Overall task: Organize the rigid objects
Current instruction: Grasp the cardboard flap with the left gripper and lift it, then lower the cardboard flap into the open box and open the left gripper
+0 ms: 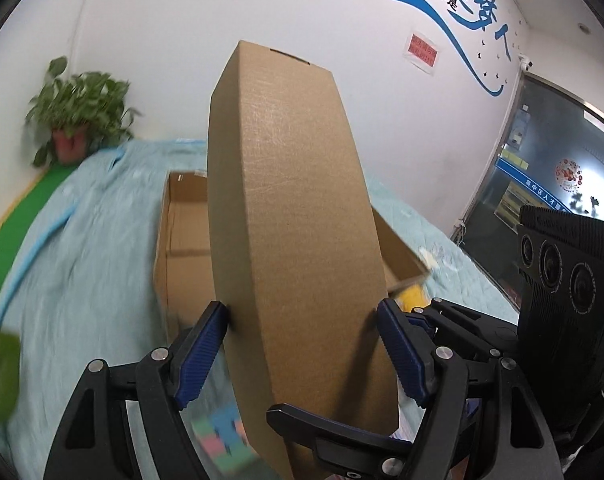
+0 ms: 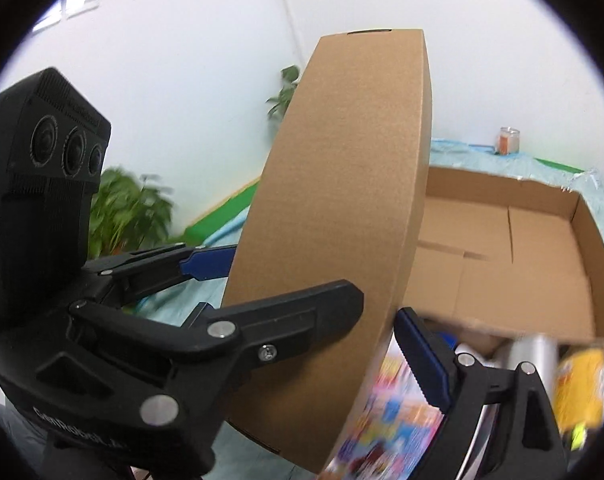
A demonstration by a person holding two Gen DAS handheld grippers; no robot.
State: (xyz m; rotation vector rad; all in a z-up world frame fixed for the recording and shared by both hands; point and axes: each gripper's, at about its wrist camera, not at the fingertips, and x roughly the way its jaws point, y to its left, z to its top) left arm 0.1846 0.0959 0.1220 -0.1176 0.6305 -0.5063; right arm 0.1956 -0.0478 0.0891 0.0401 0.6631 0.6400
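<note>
Both grippers, left (image 1: 302, 320), right (image 2: 314, 324), clamping closed cardboard box (image 1: 290, 200), long axis upward, tilted.

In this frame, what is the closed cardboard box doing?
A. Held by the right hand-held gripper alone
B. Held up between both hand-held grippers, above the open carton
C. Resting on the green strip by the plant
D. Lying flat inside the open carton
B: the closed cardboard box stands raised, with the left hand-held gripper and right hand-held gripper both clamped on it, the open carton behind it.

A white wall (image 1: 162, 40) bears blue lettering (image 1: 478, 4). Below it a potted plant (image 1: 78, 108) stands in the corner; right of it, a dark glass door (image 1: 550, 168).
</note>
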